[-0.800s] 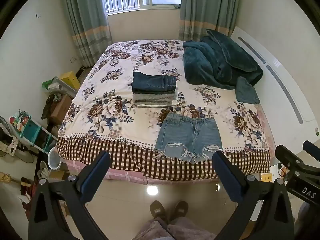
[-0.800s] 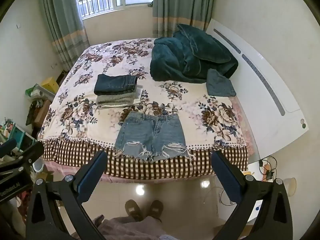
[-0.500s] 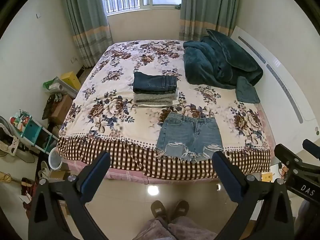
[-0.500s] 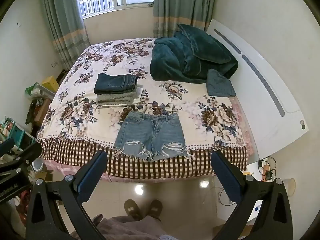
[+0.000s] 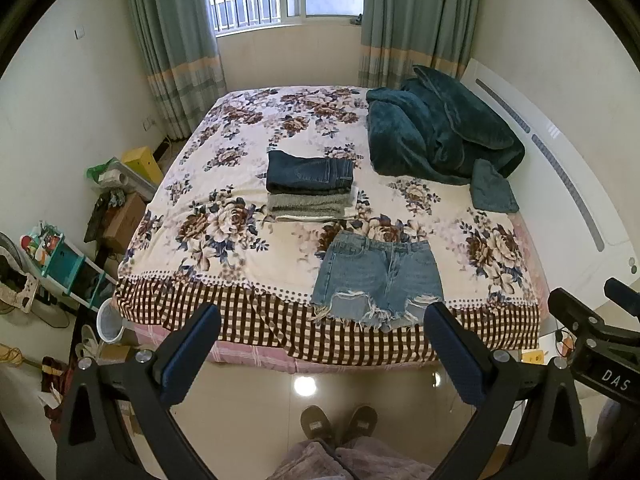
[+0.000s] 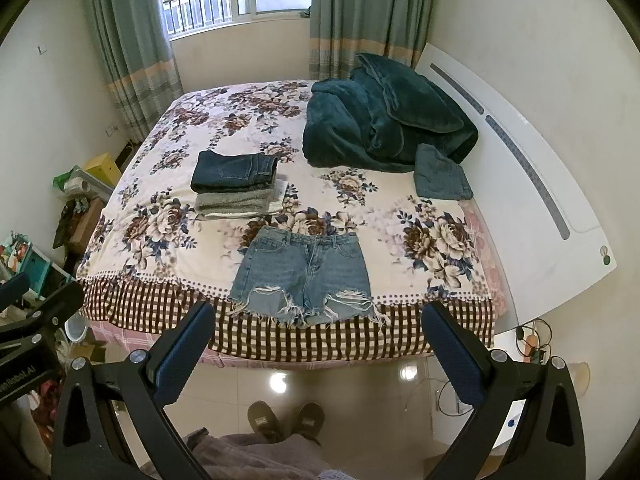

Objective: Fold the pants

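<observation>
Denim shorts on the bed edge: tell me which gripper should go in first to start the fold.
Right, marginally. The denim shorts lie centred ahead of the open right gripper, whereas they sit right of centre before the open left gripper. Both are empty and short of the bed.

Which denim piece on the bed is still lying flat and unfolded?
The light-blue frayed denim shorts at the bed's near edge; the dark jeans are folded on top of the stack behind them.

Black left gripper (image 5: pixel 320 354) frame, blue pads (image 5: pixel 192 352), silver screws, probably brown slippers (image 5: pixel 338 424).
</observation>
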`<state>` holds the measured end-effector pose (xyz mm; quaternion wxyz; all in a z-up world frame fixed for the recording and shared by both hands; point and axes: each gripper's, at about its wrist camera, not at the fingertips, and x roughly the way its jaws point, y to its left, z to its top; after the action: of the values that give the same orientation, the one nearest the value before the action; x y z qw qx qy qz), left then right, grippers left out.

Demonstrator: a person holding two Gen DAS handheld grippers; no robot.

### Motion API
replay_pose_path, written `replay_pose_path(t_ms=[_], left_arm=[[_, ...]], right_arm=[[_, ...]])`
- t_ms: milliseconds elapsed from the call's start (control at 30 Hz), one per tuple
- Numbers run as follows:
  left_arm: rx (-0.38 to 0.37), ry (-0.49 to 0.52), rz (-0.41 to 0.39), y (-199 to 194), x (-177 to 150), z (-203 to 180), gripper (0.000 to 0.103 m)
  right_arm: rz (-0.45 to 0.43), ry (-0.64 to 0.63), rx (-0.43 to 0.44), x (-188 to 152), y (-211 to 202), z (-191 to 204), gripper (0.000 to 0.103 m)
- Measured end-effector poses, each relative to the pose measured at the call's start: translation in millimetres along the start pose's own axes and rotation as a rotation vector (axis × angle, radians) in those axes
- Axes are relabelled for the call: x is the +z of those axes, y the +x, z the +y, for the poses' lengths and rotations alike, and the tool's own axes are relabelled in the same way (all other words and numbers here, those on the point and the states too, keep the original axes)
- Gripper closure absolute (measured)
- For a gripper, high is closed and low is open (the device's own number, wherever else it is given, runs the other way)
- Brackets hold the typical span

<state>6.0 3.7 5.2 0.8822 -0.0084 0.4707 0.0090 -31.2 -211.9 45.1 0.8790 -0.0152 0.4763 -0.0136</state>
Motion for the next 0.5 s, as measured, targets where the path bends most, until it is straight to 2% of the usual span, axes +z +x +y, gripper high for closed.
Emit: replay_pose_path(t_ms=[167, 500], left_arm=[[-0.001, 0.001, -0.004, -7, 11, -8, 0.000], [-0.008, 0.000, -0.008, -7, 11, -14, 0.000]], right_arm=[[-0.006, 0.000, 0.000, 1, -2, 3, 0.000], [-0.014, 0.001, 0.009, 1, -8, 3, 0.000]])
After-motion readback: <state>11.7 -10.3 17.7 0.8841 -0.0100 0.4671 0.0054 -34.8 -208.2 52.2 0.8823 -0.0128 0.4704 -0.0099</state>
